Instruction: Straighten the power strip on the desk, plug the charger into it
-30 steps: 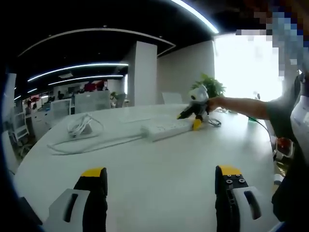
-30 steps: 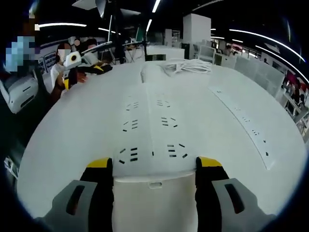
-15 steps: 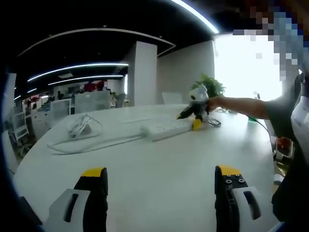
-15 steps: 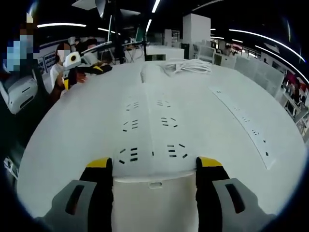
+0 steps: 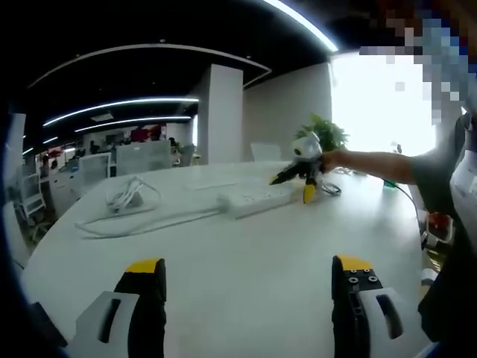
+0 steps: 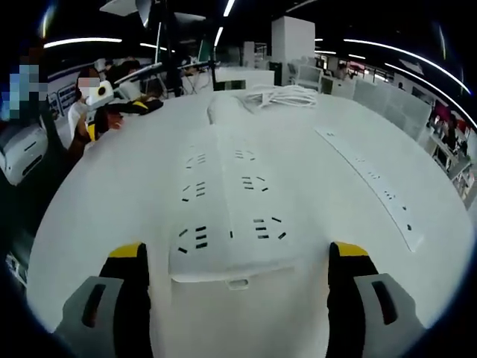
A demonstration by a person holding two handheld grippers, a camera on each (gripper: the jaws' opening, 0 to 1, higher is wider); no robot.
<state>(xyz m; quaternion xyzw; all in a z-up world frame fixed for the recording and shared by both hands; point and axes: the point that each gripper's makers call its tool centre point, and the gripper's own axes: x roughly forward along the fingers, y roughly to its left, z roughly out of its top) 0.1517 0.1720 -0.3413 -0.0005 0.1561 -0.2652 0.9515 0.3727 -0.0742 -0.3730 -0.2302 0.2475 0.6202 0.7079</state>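
A long white power strip (image 5: 257,198) lies across the middle of the white desk (image 5: 246,246). My right gripper (image 5: 302,179) hovers at the strip's right end in the left gripper view. In the right gripper view the power strip (image 6: 231,194) runs away from me, and my right gripper (image 6: 238,250) stands open with its jaws either side of the near end, apart from it. The charger with its coiled white cable (image 5: 123,195) rests at the far left; the coiled white cable (image 6: 279,95) lies beyond the strip's far end. My left gripper (image 5: 246,265) is open over bare desk.
The strip's white cord (image 5: 149,221) trails left toward the coil. A flat socket bar (image 6: 373,186) lies on the desk right of the strip. A person's arm (image 5: 373,164) reaches in from the right. A potted plant (image 5: 324,130) stands at the back.
My right gripper's jaws have spread apart and let go of the power strip's end. In the left gripper view that gripper has lifted slightly. My left gripper has not moved.
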